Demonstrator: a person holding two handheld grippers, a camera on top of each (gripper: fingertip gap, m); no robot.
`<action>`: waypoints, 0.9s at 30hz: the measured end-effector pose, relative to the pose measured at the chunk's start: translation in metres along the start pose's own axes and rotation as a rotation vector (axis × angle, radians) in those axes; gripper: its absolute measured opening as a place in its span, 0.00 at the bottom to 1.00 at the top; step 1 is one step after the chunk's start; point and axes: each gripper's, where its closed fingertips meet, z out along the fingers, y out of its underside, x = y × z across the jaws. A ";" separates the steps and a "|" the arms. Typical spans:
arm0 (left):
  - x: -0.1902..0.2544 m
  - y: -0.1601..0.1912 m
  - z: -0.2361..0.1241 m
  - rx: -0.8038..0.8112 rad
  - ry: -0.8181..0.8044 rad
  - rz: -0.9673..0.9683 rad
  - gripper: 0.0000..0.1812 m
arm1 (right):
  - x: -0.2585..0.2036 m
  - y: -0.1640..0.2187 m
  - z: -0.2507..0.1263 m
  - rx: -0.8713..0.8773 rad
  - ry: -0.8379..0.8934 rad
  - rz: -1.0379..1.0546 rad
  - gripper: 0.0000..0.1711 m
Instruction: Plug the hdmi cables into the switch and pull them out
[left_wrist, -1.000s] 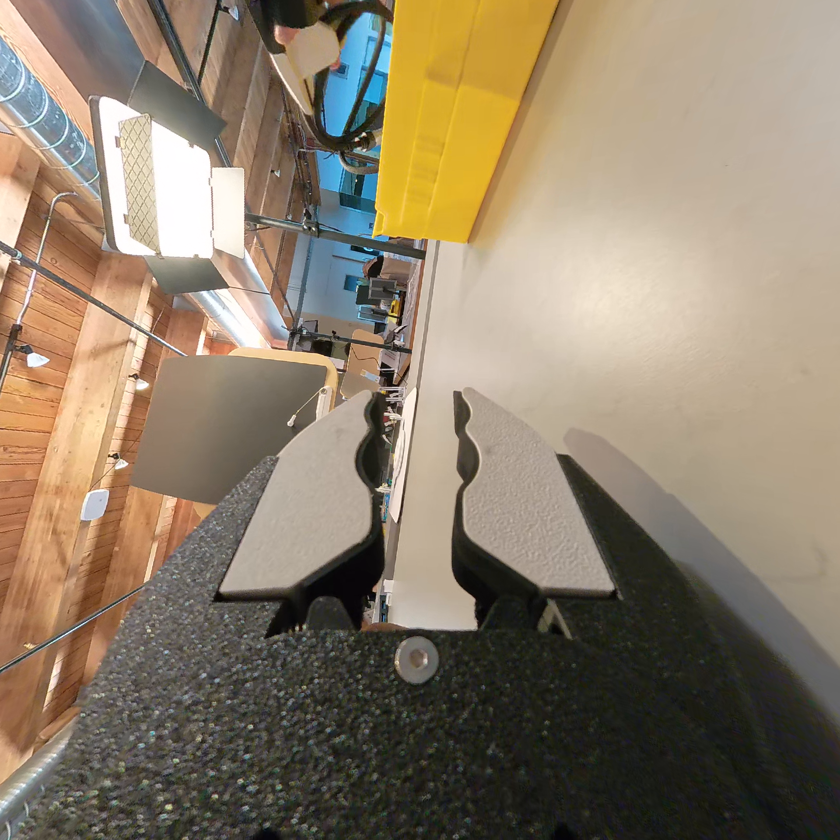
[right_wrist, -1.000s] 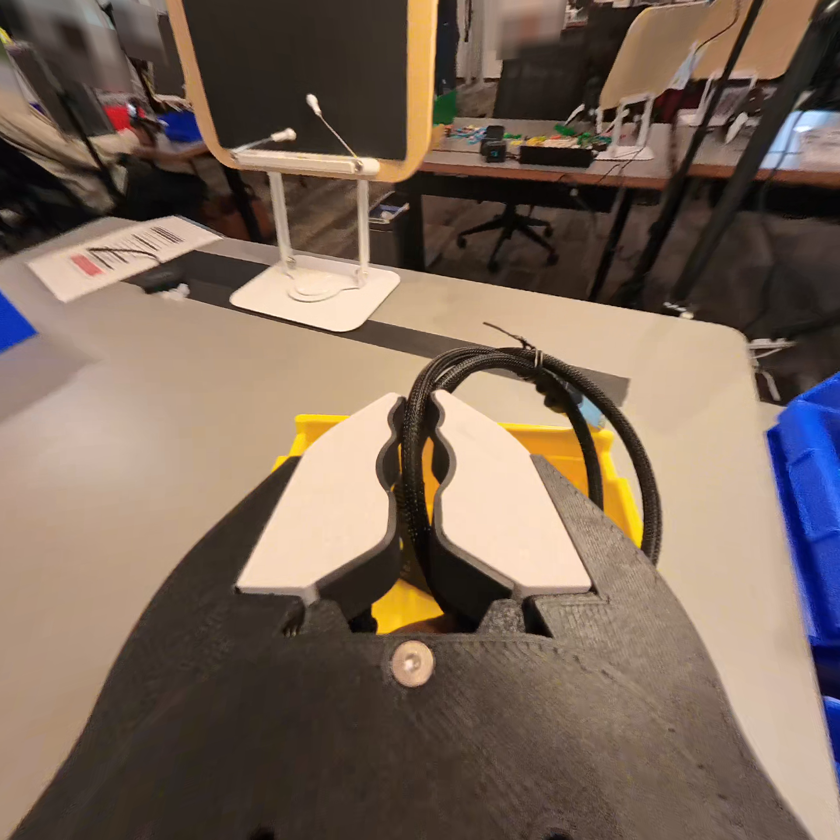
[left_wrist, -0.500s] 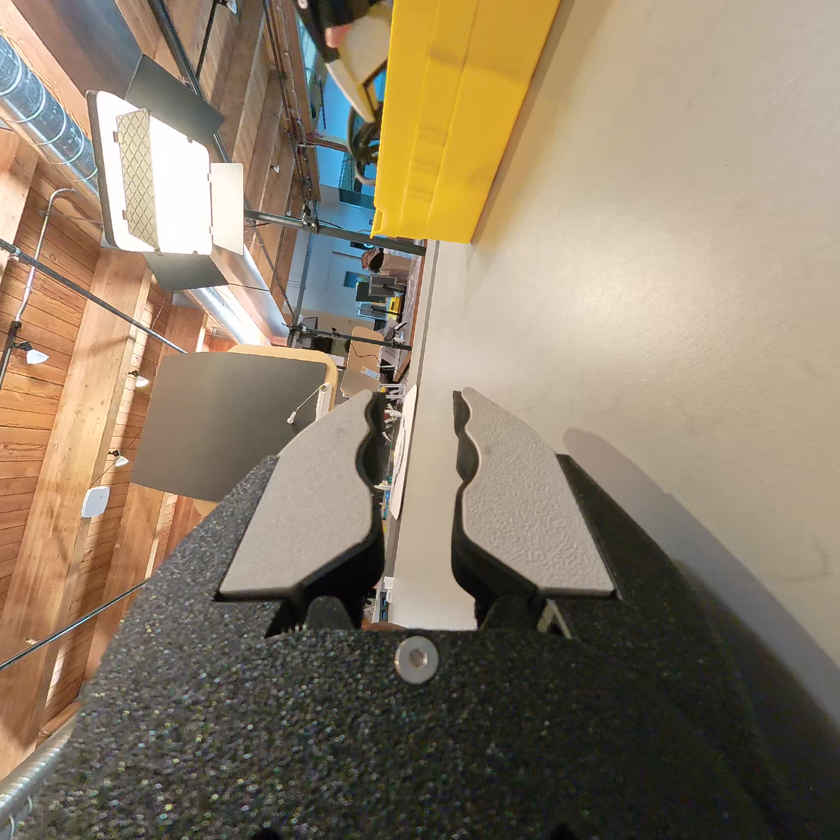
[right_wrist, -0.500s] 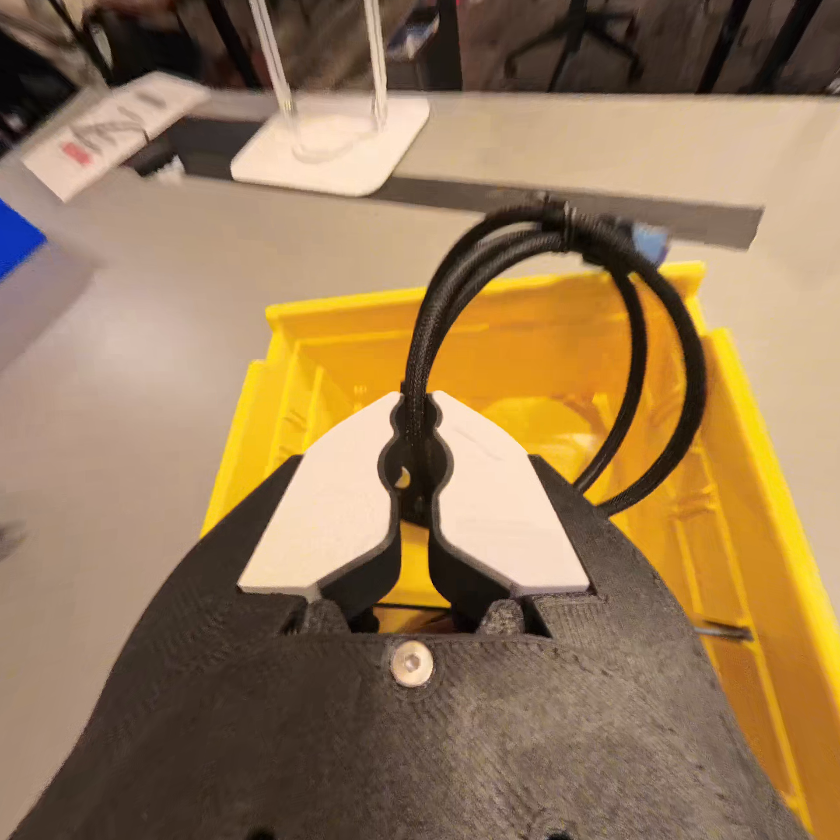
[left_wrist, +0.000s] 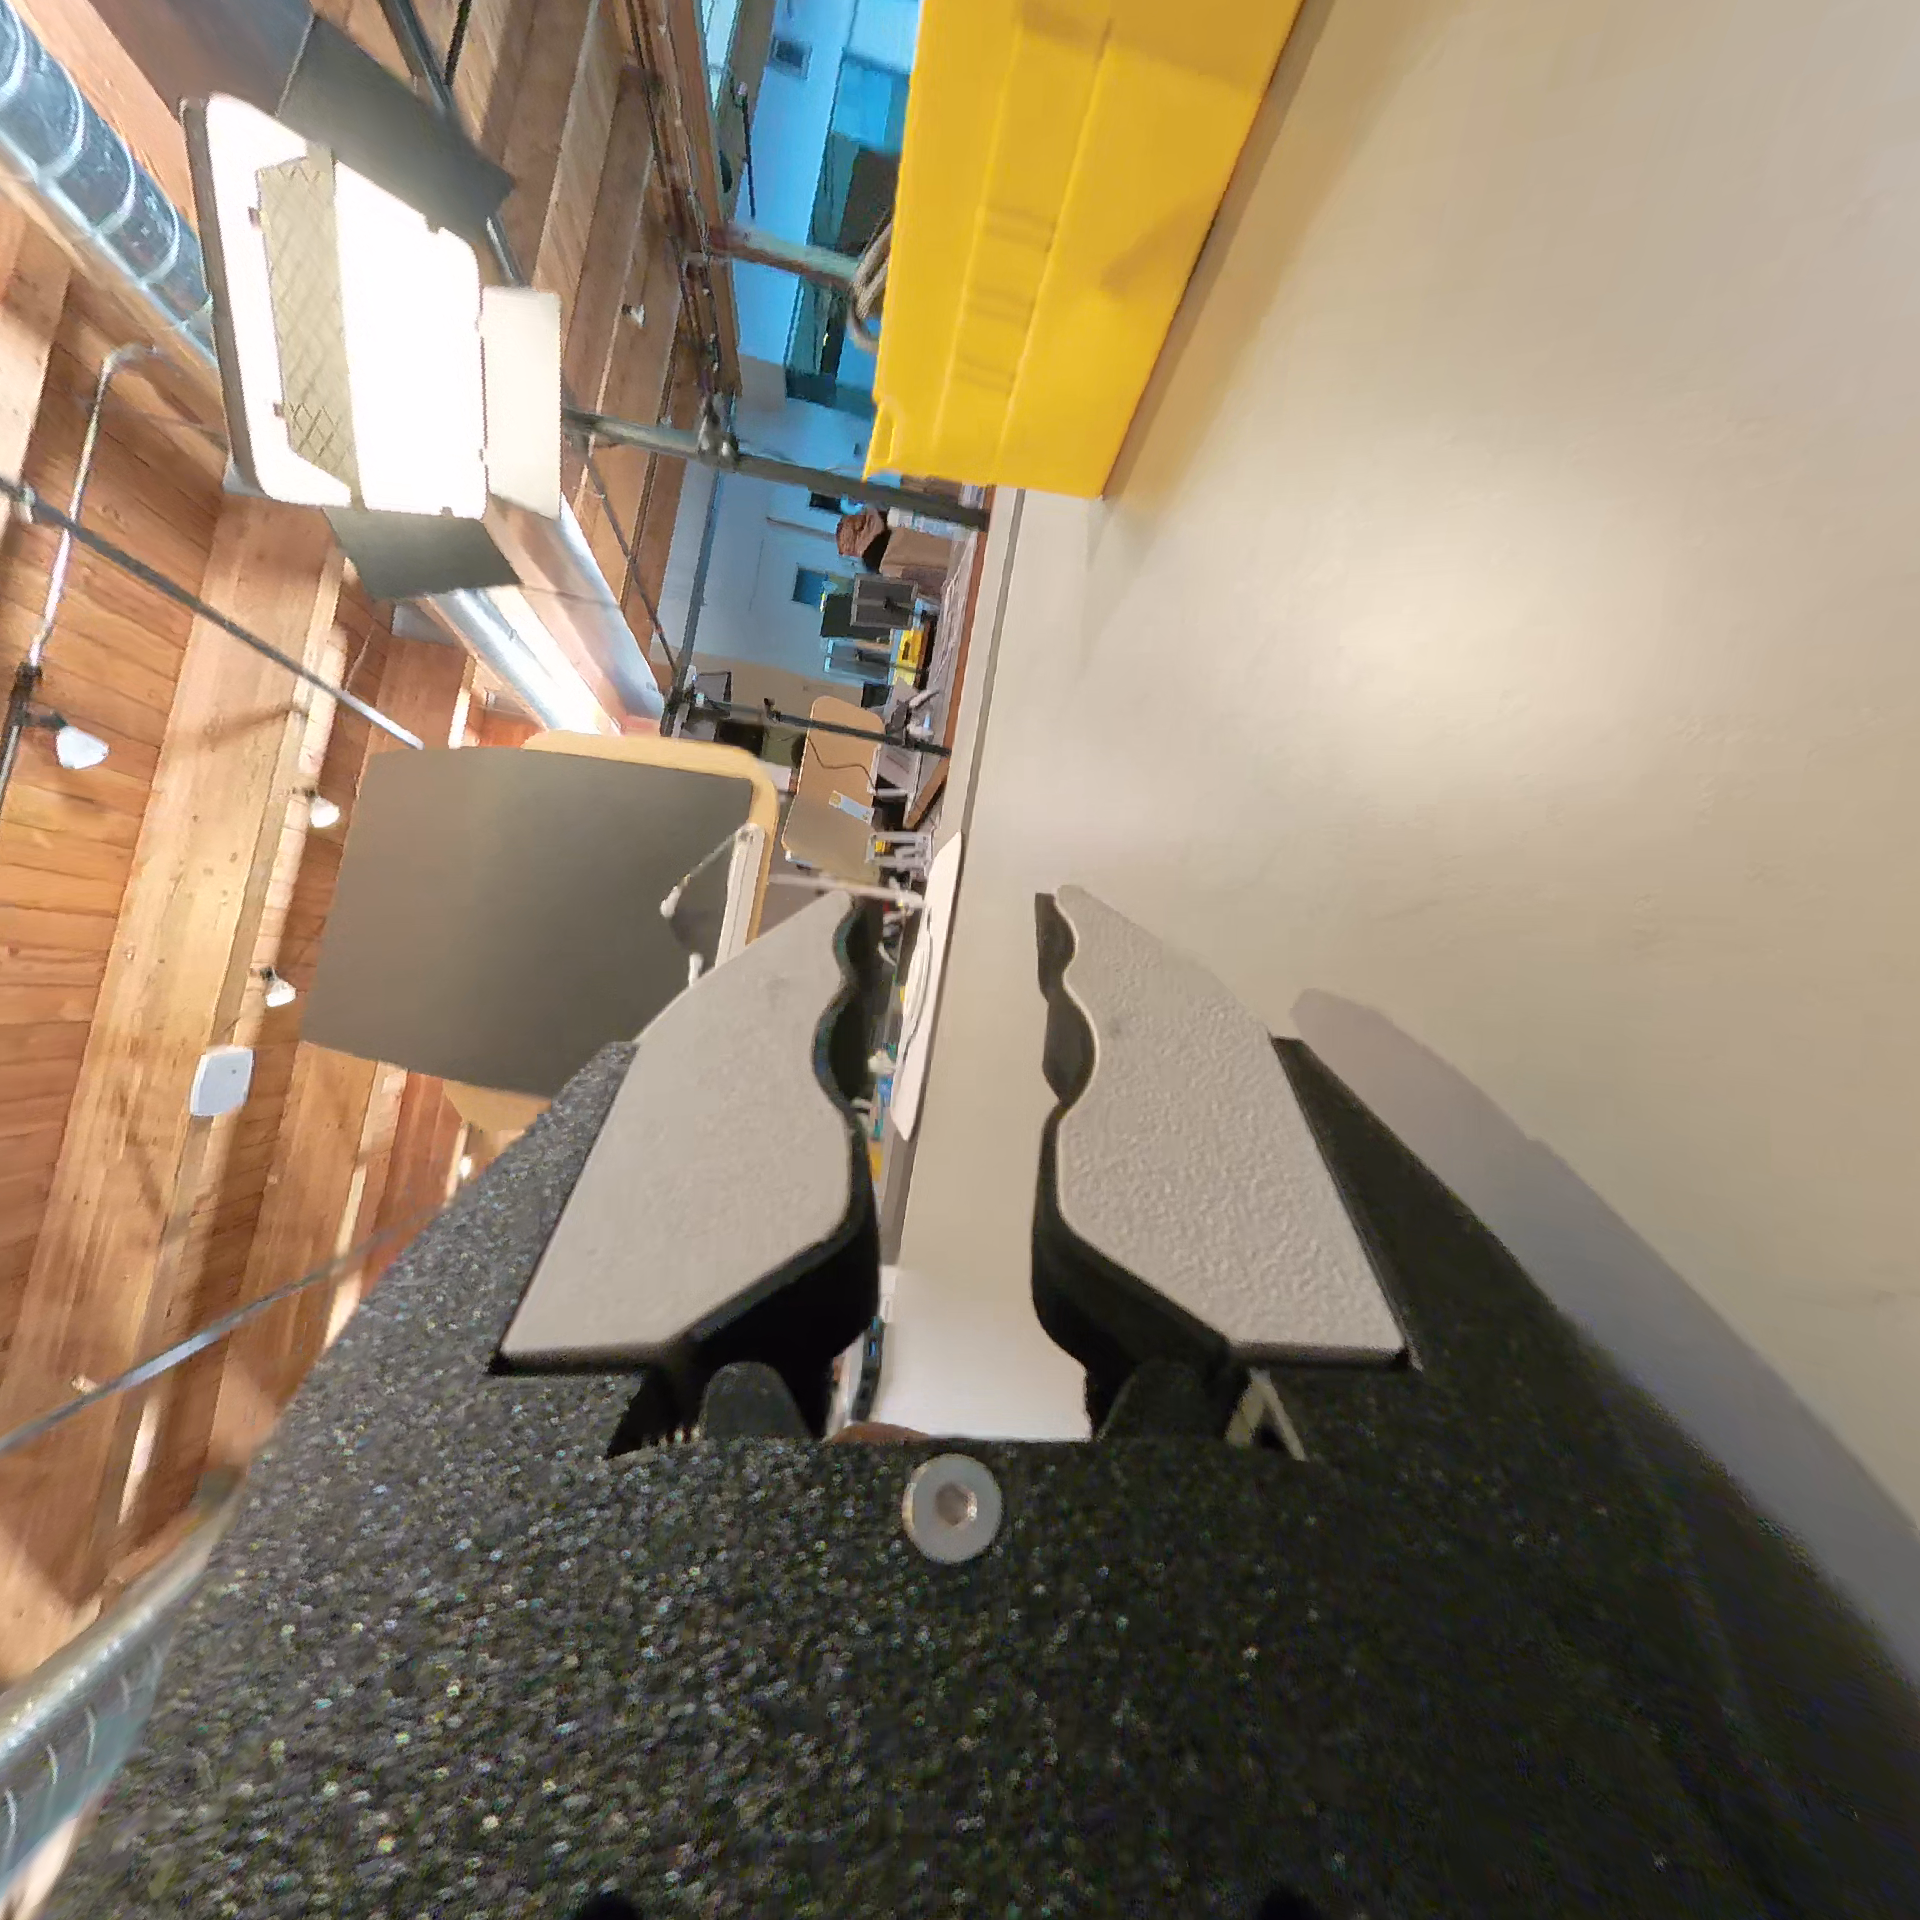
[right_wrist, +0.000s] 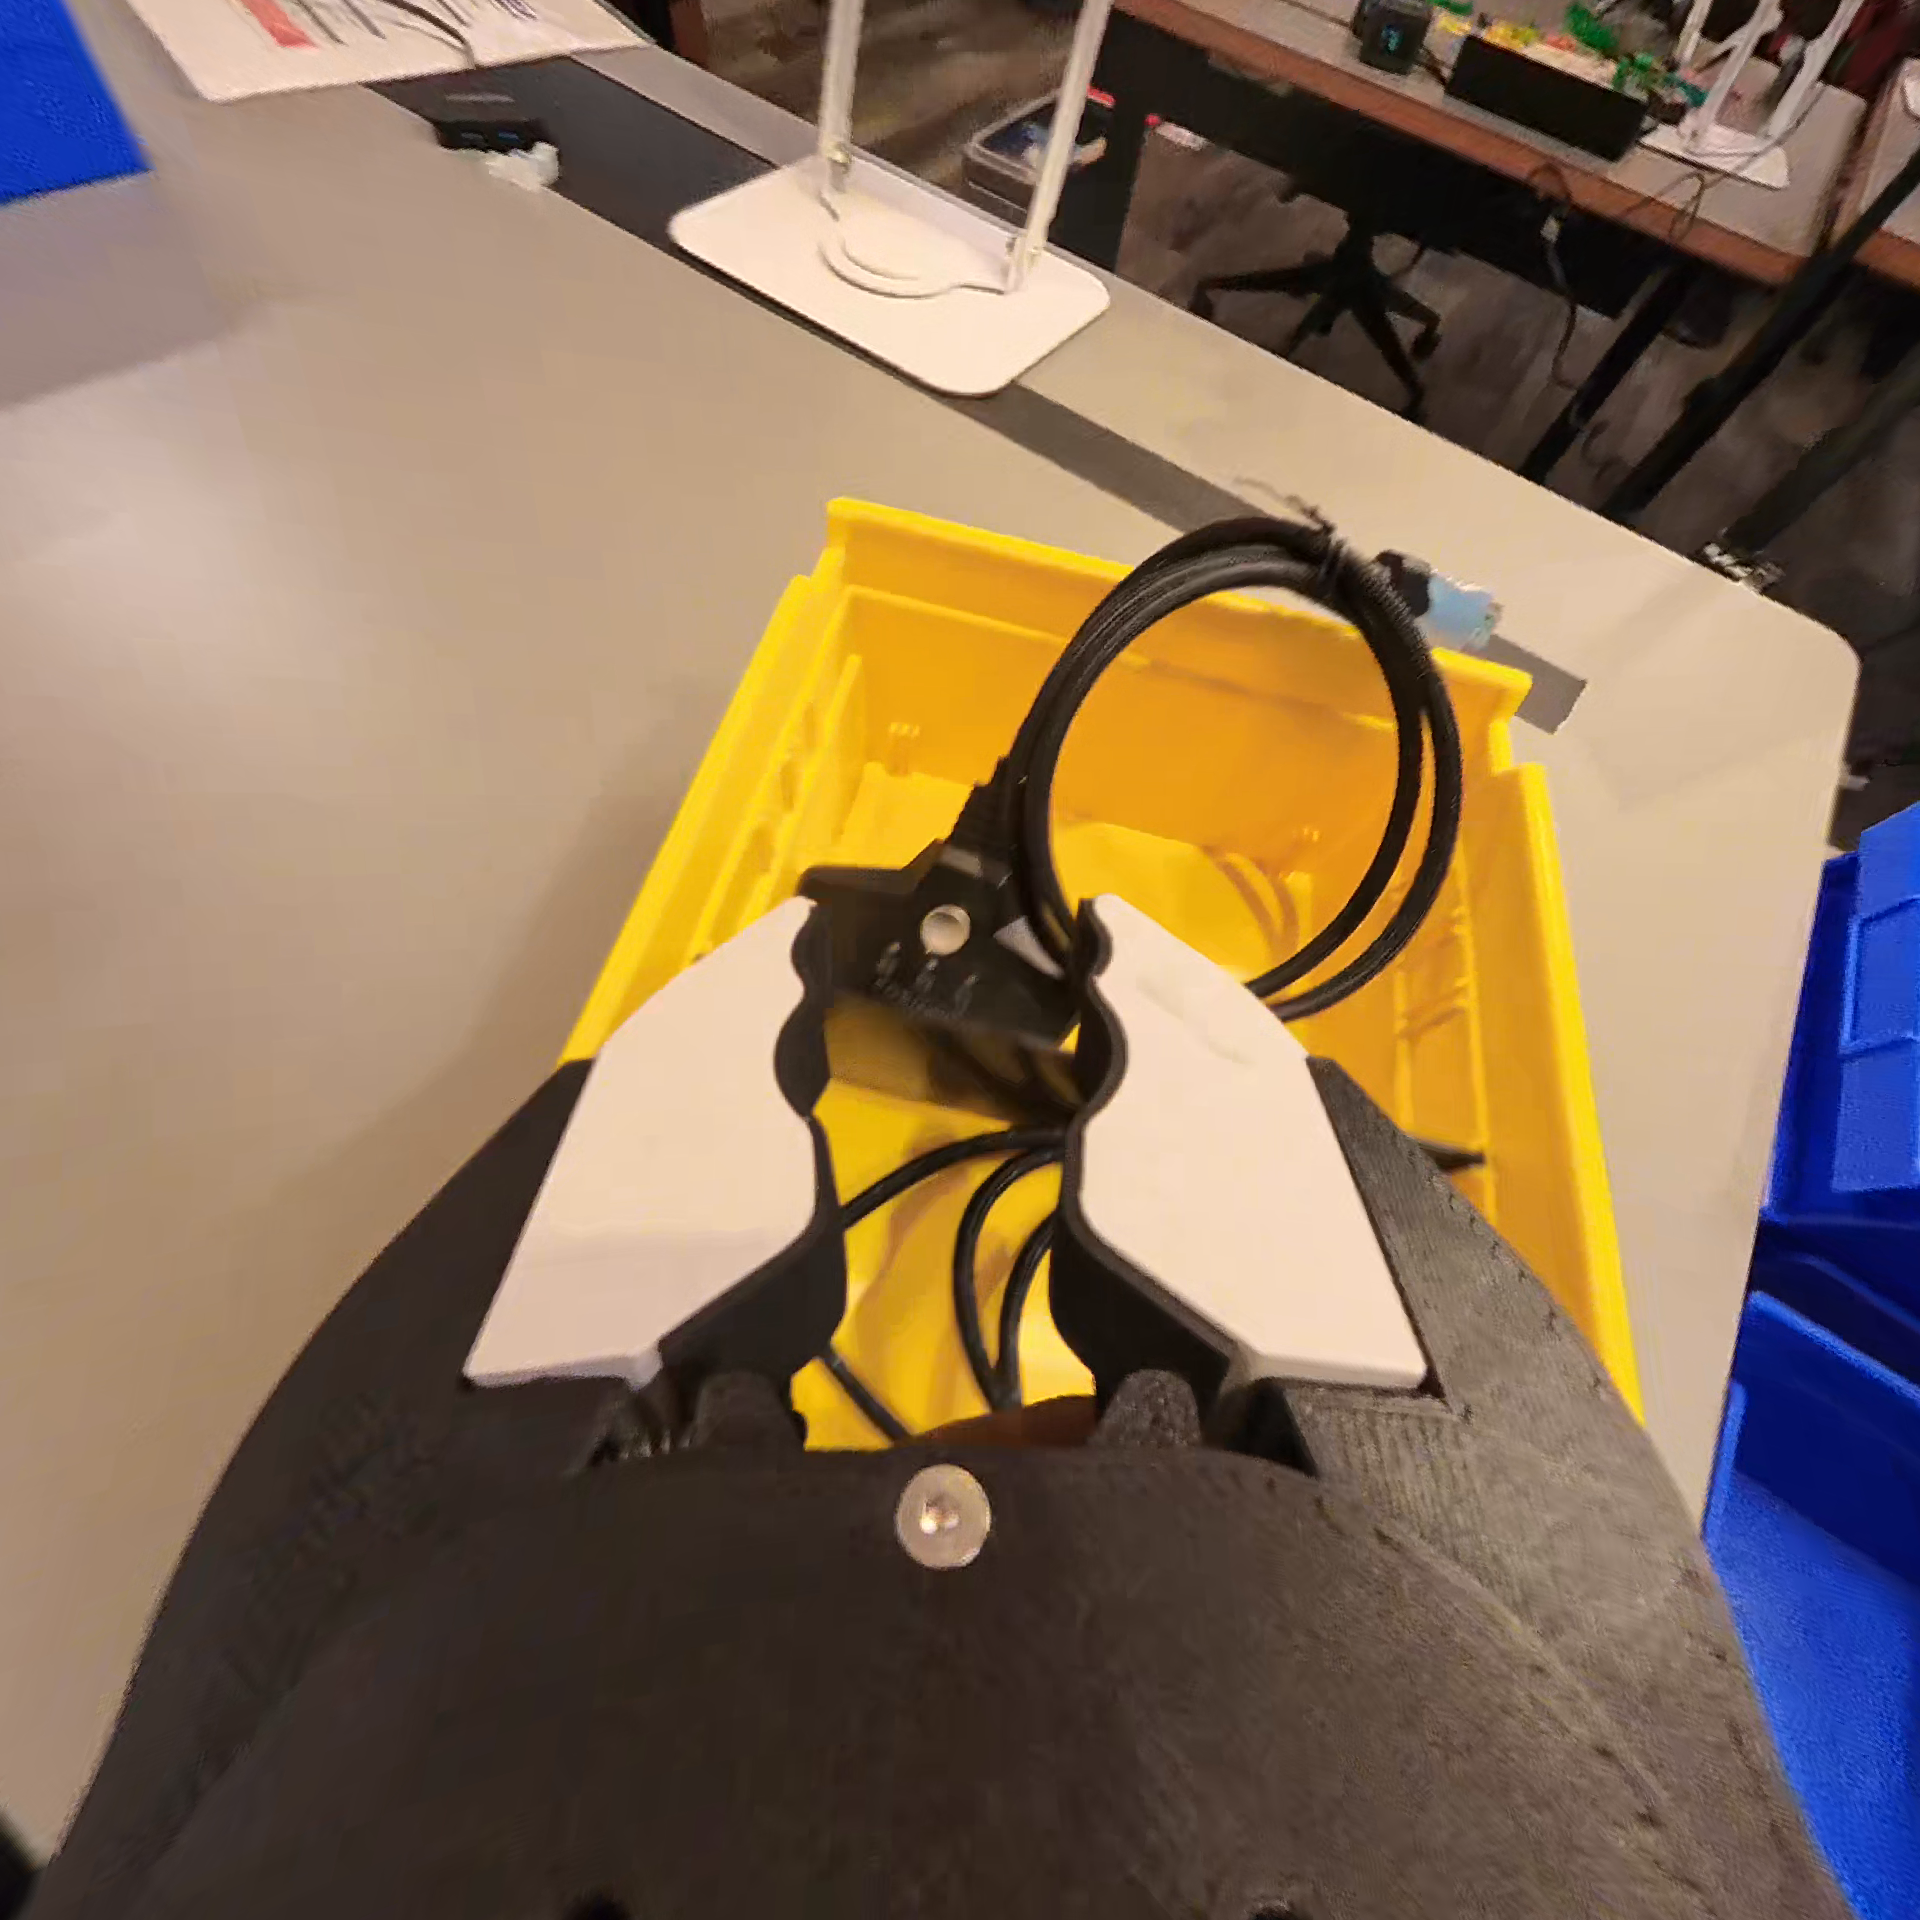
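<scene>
Our right fingers (right_wrist: 1195, 1060) are spread wide over the yellow bin (right_wrist: 1517, 935), so the switch (right_wrist: 935, 961) and its cable (right_wrist: 1392, 727) can drop in; our left gripper (left_wrist: 940, 1049) is open and empty.

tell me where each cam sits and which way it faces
Left wrist view: on the left gripper, rolled sideways, looking low along the table past the yellow bin; its open, empty fingers show.
Right wrist view: on the right gripper, looking down into the bin; its fingers, spread wide, flank a black switch with looped cable.
Shared: bin and table.
</scene>
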 end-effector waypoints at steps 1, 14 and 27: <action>-0.004 0.006 0.000 -0.029 -0.013 -0.038 0.16 | -0.006 0.005 -0.011 0.013 -0.016 0.002 0.26; -0.078 0.116 -0.112 -0.243 -0.381 -1.016 0.21 | -0.050 0.071 -0.072 0.218 0.006 0.122 0.40; -0.101 0.241 -0.233 -0.502 -0.688 -1.221 0.40 | -0.066 0.053 -0.075 0.198 0.021 0.062 0.54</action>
